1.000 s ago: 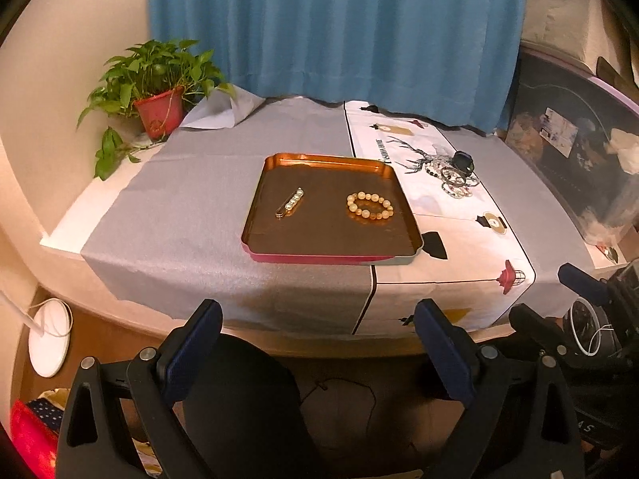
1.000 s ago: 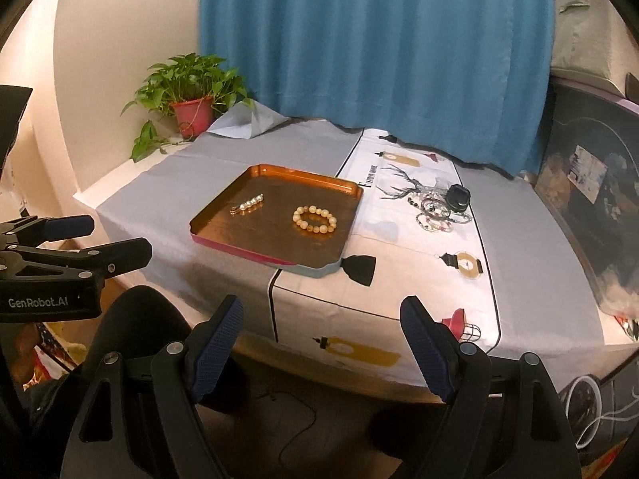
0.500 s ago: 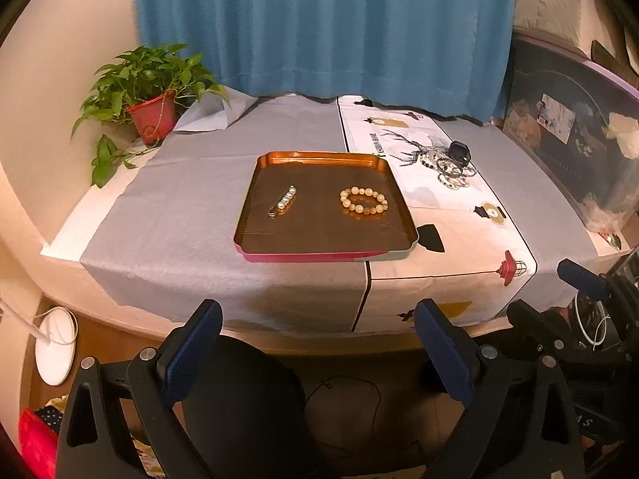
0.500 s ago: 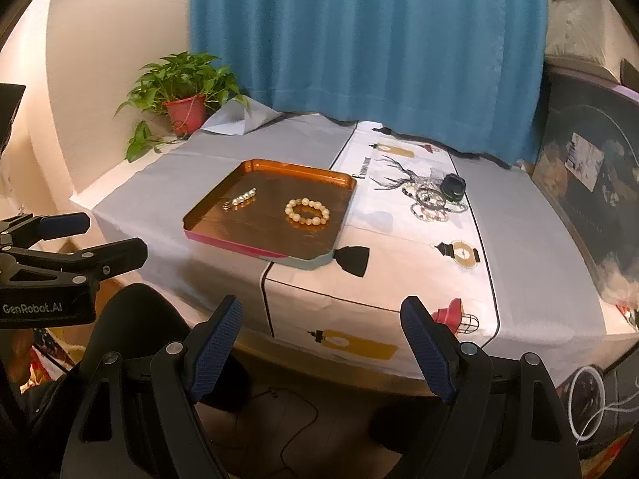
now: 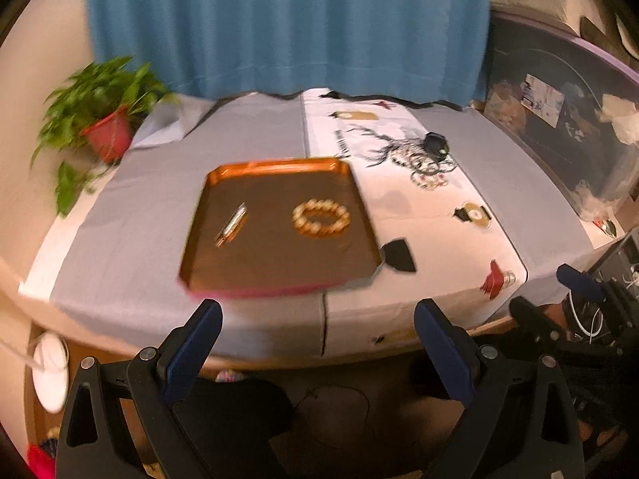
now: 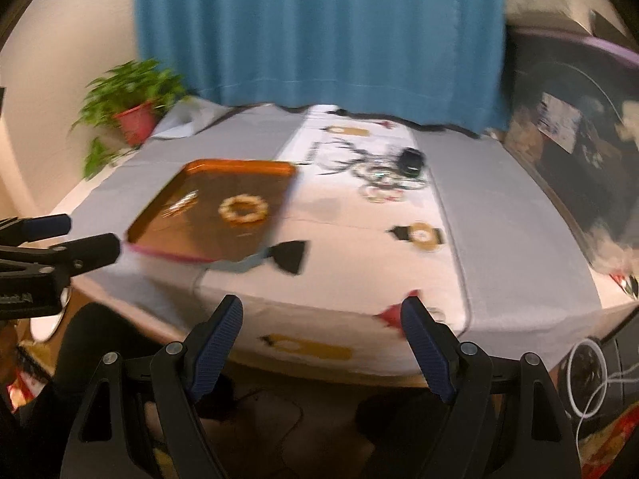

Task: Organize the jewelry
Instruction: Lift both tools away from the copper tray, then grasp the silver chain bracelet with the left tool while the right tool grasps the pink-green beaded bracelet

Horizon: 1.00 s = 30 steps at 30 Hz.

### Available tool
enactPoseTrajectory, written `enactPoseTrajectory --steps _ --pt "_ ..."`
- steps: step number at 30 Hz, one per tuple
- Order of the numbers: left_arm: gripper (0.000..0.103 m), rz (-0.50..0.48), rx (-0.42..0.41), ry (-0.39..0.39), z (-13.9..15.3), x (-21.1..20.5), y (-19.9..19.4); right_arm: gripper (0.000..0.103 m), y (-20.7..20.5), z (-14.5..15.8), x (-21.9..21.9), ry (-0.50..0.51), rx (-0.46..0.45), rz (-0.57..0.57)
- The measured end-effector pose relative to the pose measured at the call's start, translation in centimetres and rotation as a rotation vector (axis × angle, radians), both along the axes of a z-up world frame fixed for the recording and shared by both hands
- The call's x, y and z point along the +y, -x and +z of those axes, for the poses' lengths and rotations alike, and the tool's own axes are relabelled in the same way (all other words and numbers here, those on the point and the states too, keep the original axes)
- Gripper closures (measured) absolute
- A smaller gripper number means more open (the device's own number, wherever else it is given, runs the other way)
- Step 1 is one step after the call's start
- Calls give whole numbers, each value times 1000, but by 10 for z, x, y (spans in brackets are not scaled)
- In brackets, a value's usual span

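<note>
An orange tray [image 5: 207, 239] lies on the grey tablecloth and holds a beaded bracelet [image 5: 320, 217] and a silver clip-like piece [image 5: 231, 224]. A heap of loose jewelry [image 5: 427, 167] with a small black box [image 5: 436, 143] lies on the white runner to the tray's right. The tray [image 6: 159, 215], bracelet [image 6: 243, 208] and heap [image 6: 383, 181] also show in the right wrist view. My left gripper [image 5: 317, 343] is open and empty, short of the table's front edge. My right gripper [image 6: 321, 339] is open and empty, also at the front edge.
A potted plant [image 5: 106, 127] stands at the table's back left. A blue curtain [image 5: 287, 24] hangs behind. Dark storage boxes [image 5: 559, 127] line the right side. A white round object [image 5: 50, 371] lies on the floor at lower left.
Both grippers have moved forward and up toward the table; the tray and jewelry look nearer and blurred. Both stay open and empty.
</note>
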<state>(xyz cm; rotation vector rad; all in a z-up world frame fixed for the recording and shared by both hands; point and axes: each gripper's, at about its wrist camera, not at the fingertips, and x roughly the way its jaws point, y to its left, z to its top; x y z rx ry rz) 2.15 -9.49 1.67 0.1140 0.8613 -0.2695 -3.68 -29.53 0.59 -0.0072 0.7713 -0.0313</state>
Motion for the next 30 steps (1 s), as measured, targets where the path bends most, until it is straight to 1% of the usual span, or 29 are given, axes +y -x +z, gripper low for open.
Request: enactPoseTrajectory --steps 2,4,7,11,13,15,16,19,22,26,27,29,30 --pt "7 -25 3 -1 0 -17 -17 21 -14 -1 -26 -3 -2 -49" --pt "7 -47 14 2 -1 -40 -43 21 -29 -4 -48 -14 2 -93" --pt "7 -62 28 -2 -6 -68 -77 21 -61 -10 -86 -35 10 -143" --pt "7 -99 61 -1 -24 -117 -133 21 -128 -30 -125 -29 29 -194" --pt "7 -119 82 -32 -39 -145 -162 21 -162 -41 -139 -60 42 -202" --pt "7 -141 100 -62 -54 -164 -183 21 -192 -51 -149 -87 55 -188" --pt "7 -146 108 -84 -62 -173 -194 21 -202 -55 -152 -90 59 -181" --pt "7 -162 140 -107 -83 -189 -220 21 -239 -74 -157 -52 90 -159" --pt "7 -159 171 -110 -99 -195 -237 21 -260 -91 -158 -39 119 -131" --pt "7 -146 198 -107 -116 -198 -254 21 -273 -106 -157 -1 135 -92" --pt "7 -138 209 -100 -119 -197 -258 21 -274 -107 -158 -4 115 -87" --pt "7 -140 242 -83 -127 -195 -266 21 -280 -109 -160 -6 119 -78" --pt "6 -148 271 -79 -132 -195 -270 21 -283 -109 -161 -4 127 -70"
